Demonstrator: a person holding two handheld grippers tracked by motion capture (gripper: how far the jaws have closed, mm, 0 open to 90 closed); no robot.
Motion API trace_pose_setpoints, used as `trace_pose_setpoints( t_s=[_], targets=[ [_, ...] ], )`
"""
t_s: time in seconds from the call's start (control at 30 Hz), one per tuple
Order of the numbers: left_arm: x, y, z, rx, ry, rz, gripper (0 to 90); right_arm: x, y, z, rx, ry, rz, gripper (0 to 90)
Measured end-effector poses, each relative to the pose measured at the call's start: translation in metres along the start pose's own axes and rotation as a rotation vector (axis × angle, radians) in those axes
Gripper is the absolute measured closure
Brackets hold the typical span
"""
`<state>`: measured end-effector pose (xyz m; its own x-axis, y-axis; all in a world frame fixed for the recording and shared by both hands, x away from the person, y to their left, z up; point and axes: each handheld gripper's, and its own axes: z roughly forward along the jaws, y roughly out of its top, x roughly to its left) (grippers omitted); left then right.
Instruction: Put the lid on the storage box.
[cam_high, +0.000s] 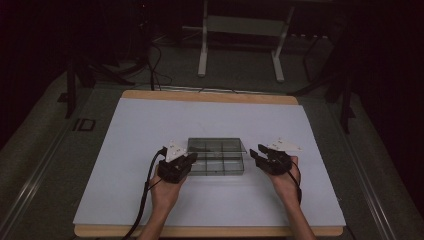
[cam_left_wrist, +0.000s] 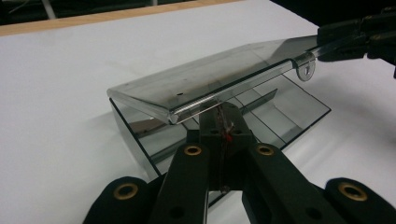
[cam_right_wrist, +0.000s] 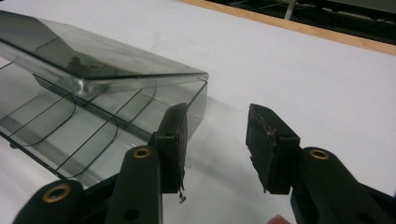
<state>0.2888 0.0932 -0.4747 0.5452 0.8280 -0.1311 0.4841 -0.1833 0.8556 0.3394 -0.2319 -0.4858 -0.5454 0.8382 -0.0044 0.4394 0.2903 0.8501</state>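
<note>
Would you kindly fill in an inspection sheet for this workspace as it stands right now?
Surface: white board on a wooden table, bare around the box.
Job's things: clear plastic box with compartments, hinged lid partly raised.
Clutter: nothing seen.
Grippers: left claw shut at the box's front wall, under the lid's edge; right claw open, beside the box's end, holding nothing.
Cables: black cable trails from the left claw.
Surroundings: dark room, metal frame behind the table.

Glossy clear plastic box (cam_high: 216, 156), matt white table sheet (cam_high: 150, 125), wooden table edge (cam_high: 210, 96)
</note>
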Motion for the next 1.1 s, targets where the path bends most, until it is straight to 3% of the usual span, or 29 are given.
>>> trace_pose_setpoints(
  t_s=[1.1],
  targets=[
    [-0.003, -0.034, -0.001, 0.032, -0.021, 0.003, 89.5, -0.008, -0.003, -0.011, -0.029, -0.019, 0.020, 58.5]
  ],
)
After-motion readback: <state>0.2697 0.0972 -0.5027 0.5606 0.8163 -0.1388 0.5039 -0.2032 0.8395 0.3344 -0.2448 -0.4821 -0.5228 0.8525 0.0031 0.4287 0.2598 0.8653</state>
